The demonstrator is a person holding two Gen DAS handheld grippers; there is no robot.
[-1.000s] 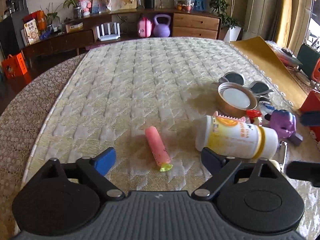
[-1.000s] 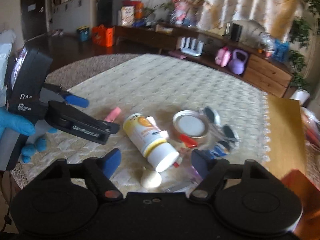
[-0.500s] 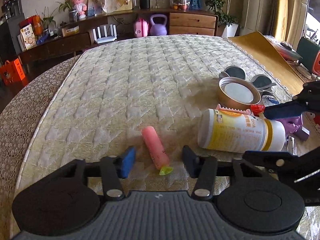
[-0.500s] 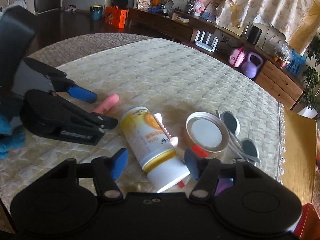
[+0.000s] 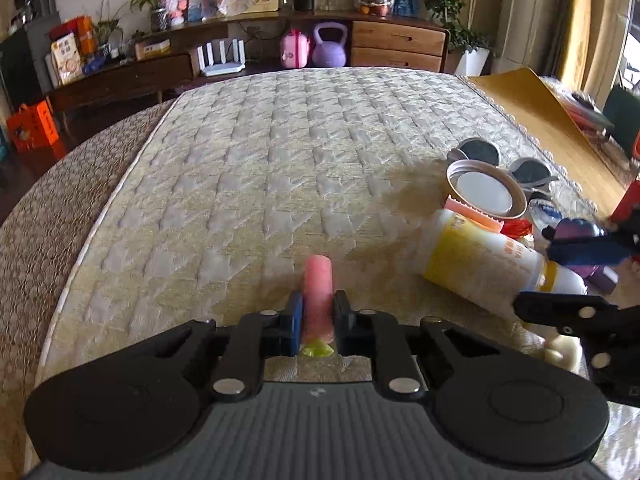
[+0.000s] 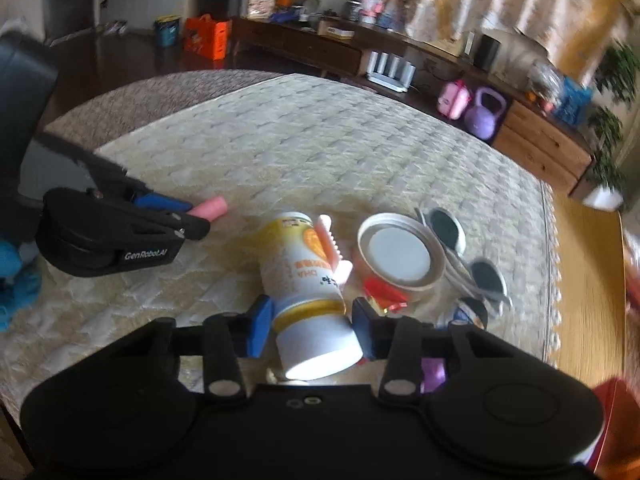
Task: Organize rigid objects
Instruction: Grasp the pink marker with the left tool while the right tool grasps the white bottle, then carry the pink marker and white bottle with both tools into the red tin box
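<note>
Gripping pink tube (image 5: 317, 296): left tongs (image 5: 318, 322); right tongs (image 6: 313, 326) straddling bottle (image 6: 310, 292)

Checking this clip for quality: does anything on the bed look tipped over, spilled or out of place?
The white and yellow bottle lies on its side rather than upright, with a pink comb resting against it, crowded among a tin lid and sunglasses. No spill is visible.
</note>
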